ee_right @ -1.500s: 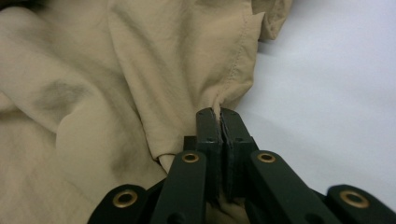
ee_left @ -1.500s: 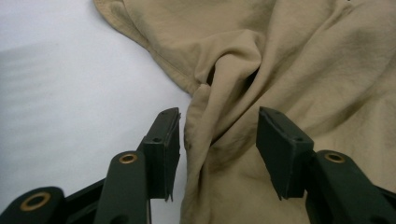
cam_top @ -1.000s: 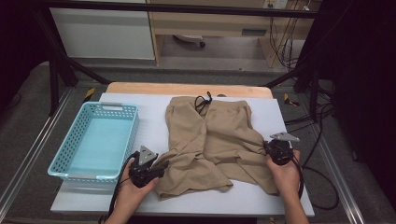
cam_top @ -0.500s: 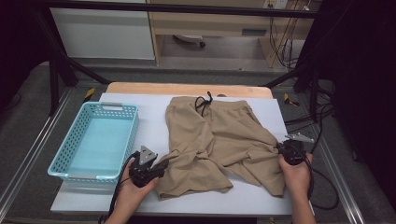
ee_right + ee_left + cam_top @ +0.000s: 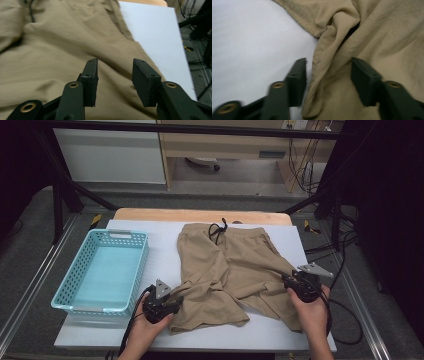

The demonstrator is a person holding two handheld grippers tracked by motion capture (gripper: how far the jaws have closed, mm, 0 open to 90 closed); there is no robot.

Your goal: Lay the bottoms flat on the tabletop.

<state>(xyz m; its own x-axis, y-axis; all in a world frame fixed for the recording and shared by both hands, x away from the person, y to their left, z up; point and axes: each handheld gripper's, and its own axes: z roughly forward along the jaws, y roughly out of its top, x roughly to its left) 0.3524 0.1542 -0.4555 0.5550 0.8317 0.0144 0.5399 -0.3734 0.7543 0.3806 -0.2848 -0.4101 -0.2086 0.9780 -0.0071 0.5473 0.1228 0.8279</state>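
Lying on one white table [image 5: 165,240], one tan shorts [image 5: 235,265], one blue basket [image 5: 102,270], left claw [image 5: 172,301] spread around a fold, right claw [image 5: 287,281] just opened, spread.

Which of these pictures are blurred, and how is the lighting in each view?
High view: sharp, the white table evenly lit, dark surroundings. Left gripper view: soft; the shorts cast a dark shadow inside one fold. Right gripper view: the shorts smeared by motion blur, while the right gripper looks sharper.
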